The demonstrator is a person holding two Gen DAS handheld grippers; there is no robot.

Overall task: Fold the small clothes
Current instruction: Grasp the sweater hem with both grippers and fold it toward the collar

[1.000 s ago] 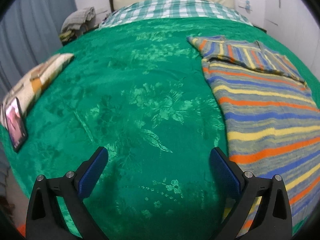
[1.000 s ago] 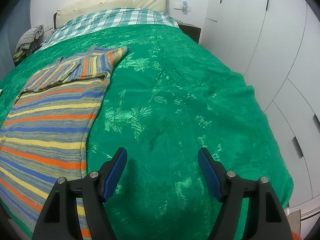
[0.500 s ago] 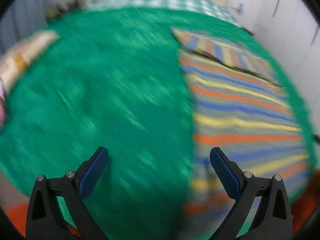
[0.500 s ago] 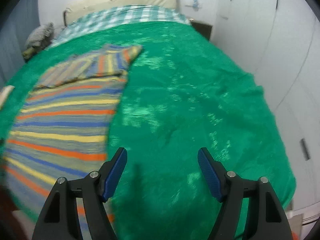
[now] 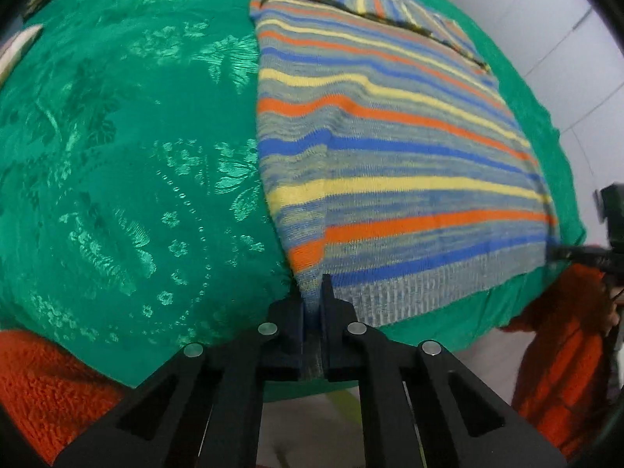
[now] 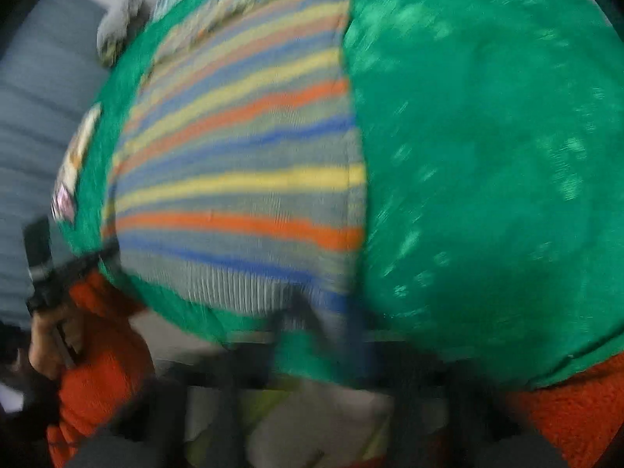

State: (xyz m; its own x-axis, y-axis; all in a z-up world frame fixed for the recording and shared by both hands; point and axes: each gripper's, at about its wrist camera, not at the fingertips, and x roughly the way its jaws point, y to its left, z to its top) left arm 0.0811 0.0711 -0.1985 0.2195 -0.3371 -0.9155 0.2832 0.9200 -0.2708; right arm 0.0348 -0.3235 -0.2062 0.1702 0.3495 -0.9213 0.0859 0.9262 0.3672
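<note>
Two grippers work the near hem of a striped knit sweater (image 5: 390, 148) lying flat on the green bedspread (image 5: 128, 148), collar end toward the far side. Left gripper (image 5: 311, 304): jaws have just closed, clamped on the sweater's near-left hem corner, fabric visibly pinched between them. Right gripper (image 6: 327, 327): jaws have just been closing at the near-right hem corner; that view is badly blurred, so cloth between them appears likely but is not certain. Orange fleece sleeves (image 5: 561, 343) flank the bed's edge.
</note>
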